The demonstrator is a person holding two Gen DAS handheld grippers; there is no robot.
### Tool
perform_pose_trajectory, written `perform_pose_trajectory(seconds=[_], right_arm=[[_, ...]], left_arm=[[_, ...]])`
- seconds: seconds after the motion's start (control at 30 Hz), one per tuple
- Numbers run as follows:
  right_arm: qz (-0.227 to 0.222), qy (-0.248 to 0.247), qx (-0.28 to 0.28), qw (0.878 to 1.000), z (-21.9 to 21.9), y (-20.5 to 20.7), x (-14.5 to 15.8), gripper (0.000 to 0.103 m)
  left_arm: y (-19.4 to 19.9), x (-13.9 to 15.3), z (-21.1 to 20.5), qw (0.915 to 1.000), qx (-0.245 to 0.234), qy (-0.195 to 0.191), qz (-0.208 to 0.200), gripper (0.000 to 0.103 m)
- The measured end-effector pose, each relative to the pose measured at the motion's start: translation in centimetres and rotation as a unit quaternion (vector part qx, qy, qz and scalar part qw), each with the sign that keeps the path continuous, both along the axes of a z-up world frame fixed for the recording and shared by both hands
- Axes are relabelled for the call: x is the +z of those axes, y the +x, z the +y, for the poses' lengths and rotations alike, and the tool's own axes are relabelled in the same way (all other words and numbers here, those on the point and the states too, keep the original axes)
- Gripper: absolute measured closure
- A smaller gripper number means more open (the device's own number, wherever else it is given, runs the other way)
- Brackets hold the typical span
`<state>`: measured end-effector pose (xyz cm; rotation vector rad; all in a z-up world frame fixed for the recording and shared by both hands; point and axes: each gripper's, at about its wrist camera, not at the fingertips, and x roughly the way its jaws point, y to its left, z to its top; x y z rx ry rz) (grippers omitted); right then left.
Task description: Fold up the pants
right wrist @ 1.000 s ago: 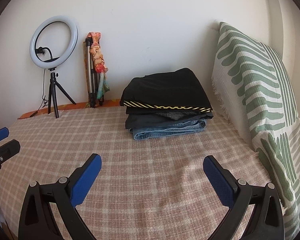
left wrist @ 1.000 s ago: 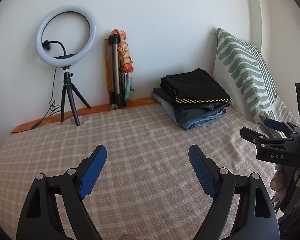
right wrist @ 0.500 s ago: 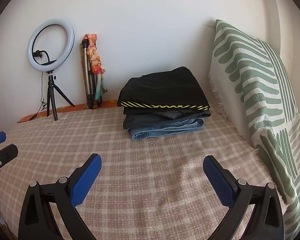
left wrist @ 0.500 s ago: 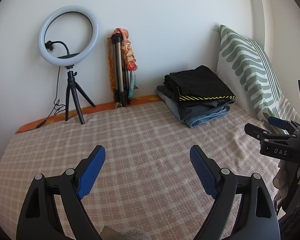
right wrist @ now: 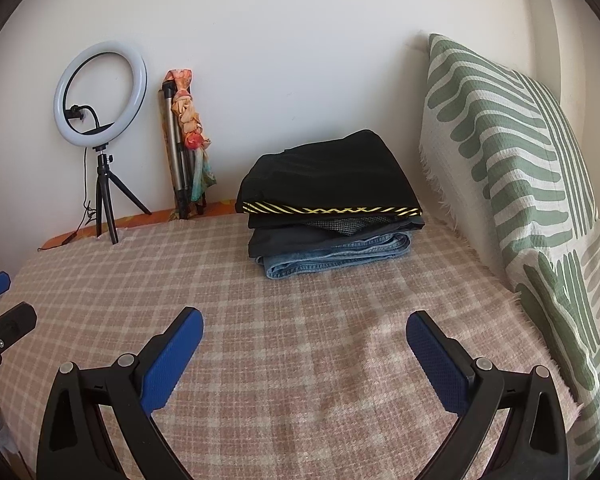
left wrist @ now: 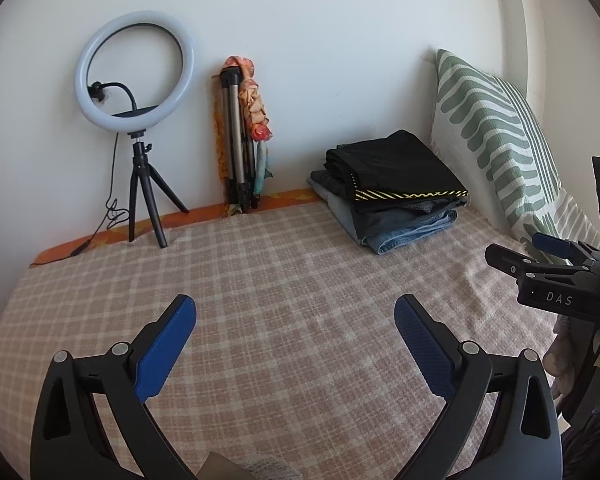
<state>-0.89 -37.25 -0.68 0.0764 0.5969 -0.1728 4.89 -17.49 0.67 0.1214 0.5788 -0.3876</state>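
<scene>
Left gripper jaws opening, empty; right gripper wide, empty. Folded stack at 12 o'clock on bed; looks done.

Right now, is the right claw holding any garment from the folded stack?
No. The right claw stands open over the bare pink checked blanket, apart from the folded stack of dark and denim clothes.

Bed with checked pink cover: folded pants stack, ring light tripod, striped pillow.
</scene>
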Motion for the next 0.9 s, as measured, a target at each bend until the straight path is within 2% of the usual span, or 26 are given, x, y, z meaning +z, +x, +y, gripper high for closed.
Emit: perform_pose_trajectory(seconds=[0.9], right_arm=[[0.001,0.008,0.001,1.000,0.27,-0.16,-0.14,0.000]], left_arm=[[-0.31,-0.14,-0.27,0.9998,-0.015,0.009,0.002,0.003]])
